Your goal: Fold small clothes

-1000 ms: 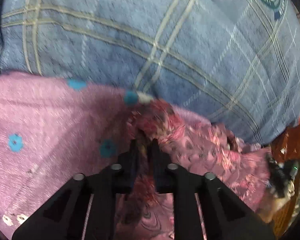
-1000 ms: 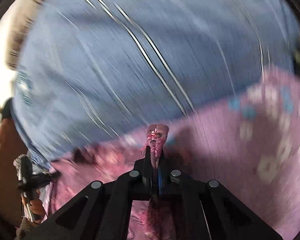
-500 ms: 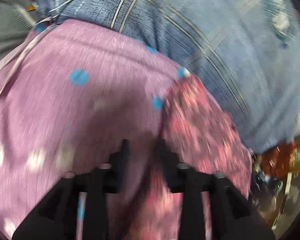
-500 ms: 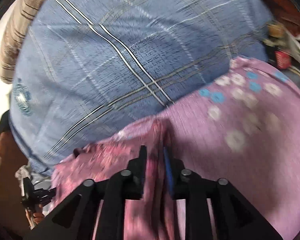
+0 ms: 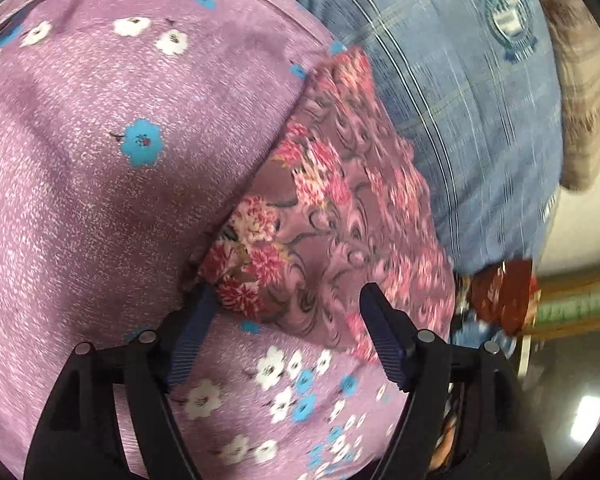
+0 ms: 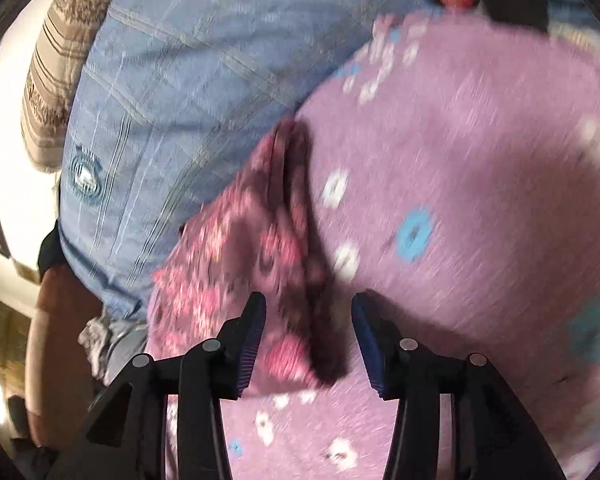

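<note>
A small pink-and-maroon floral garment (image 5: 324, 208) lies folded on a lilac cloth with blue and white flowers (image 5: 100, 168). My left gripper (image 5: 286, 308) is open, its fingers on either side of the garment's near edge. In the right wrist view the same garment (image 6: 252, 248) lies as a folded ridge on the lilac cloth (image 6: 480, 160). My right gripper (image 6: 308, 316) is open, straddling the garment's near end. Neither gripper holds anything.
A blue checked sheet with a round emblem (image 5: 460, 92) lies beyond the clothes, and it also shows in the right wrist view (image 6: 160, 80). A brown striped pillow (image 6: 56, 60) sits at its far edge. A red item (image 5: 504, 296) lies off the bed's right side.
Both grippers were shut on the floral garment a second ago; both have opened and let it go. The garment now lies on the lilac cloth and both cameras have pulled back.
</note>
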A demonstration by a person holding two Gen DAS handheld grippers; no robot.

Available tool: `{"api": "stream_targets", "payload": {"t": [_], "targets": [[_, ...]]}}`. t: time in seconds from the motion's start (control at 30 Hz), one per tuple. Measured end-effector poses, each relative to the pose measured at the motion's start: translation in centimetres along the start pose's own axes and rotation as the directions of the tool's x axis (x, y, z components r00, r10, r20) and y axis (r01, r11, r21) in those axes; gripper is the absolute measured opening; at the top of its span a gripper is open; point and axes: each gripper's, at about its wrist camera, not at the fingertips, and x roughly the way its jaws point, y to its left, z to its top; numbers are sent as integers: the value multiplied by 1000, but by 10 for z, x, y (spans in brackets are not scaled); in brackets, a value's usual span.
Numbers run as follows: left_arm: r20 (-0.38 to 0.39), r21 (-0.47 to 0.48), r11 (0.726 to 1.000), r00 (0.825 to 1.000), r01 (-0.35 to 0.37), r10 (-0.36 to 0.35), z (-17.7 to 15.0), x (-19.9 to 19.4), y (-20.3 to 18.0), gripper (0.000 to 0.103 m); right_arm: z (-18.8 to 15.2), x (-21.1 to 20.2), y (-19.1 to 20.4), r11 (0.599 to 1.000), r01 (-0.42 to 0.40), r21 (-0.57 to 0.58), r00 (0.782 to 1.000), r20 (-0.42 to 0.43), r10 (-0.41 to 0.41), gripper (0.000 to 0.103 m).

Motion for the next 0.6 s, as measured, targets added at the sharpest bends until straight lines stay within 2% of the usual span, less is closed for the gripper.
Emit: {"api": "stream_targets", "payload": {"t": [0.03,0.07,0.1,0.13,0.17,0.23,0.3,0.33,0.37,0.4,0.47,0.6], "targets": [[11,-4,1000,1000,-4,4,-1,-4,-2,68,-4,1,3,1000,-18,-14,1000,6,18,44],[28,-8,1000,1000,-15,15,0,-5,-5,57,-6,2,7,999,-34,-38,999,5,34,22],[31,-9,1000,999,-17,17,0,-5,-8,22,-7,4,14,997,-50,-67,999,-5,50,4],[17,-9,1000,1000,-6,6,-1,-3,-11,2,-8,2,23,993,-44,-105,999,5,45,6],[9,-9,1000,1000,-2,2,-2,-3,-13,2,-9,-6,32,989,-44,-141,998,40,50,6],[41,-5,997,996,-80,80,-6,-4,-13,2,-9,-34,51,973,-40,-226,988,139,73,6],[49,-13,989,988,-147,147,-9,-3,-5,2,-6,-42,54,970,-3,-244,984,173,47,3],[22,-41,988,988,-149,150,-10,2,5,1,-5,-40,49,970,27,-243,988,156,12,3],[6,-76,989,992,-123,124,-12,4,16,1,-6,-33,42,969,61,-239,991,127,-31,3],[6,-97,991,996,-92,93,-12,3,21,1,-10,-20,31,965,116,-233,992,81,-100,3],[2,-115,991,998,-64,64,-13,-3,26,1,-20,-6,17,957,170,-233,985,29,-168,4],[55,-38,994,993,-106,108,-10,-19,4,6,-15,-22,26,969,156,-191,984,116,-136,10]]}}
